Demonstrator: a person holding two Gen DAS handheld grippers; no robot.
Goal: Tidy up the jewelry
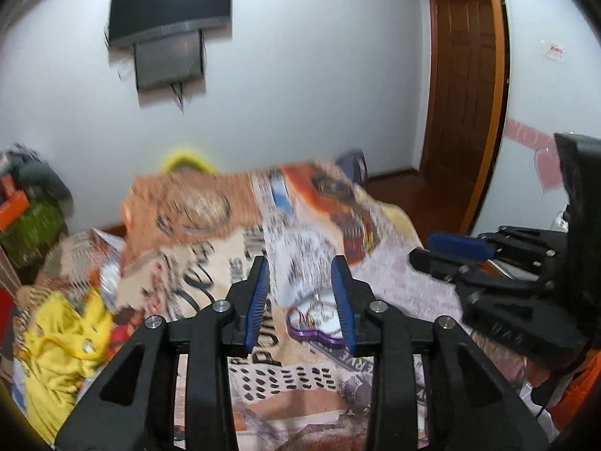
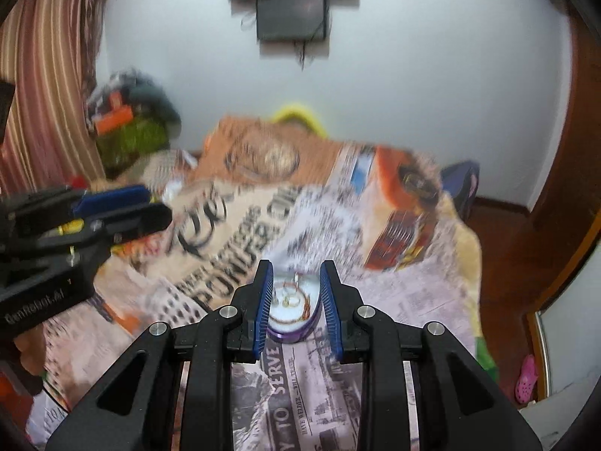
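Note:
A small purple-rimmed jewelry dish (image 2: 291,310) with a white inside lies on the printed bedspread (image 2: 233,225). Rings or hoops (image 2: 295,293) lie in it, blurred. It also shows in the left wrist view (image 1: 315,319). My right gripper (image 2: 295,276) is open, its blue pads on either side of the dish, just above it. My left gripper (image 1: 300,274) is open and empty, with the dish low beside its right pad. Each gripper shows at the edge of the other's view.
The bed is covered with a newspaper-print blanket (image 1: 300,376). Yellow cloth (image 1: 64,342) lies at its left. A pile of bags (image 2: 131,127) stands by the striped curtain (image 2: 49,75). A TV (image 1: 169,3) hangs on the white wall. A wooden door (image 1: 462,75) is at the right.

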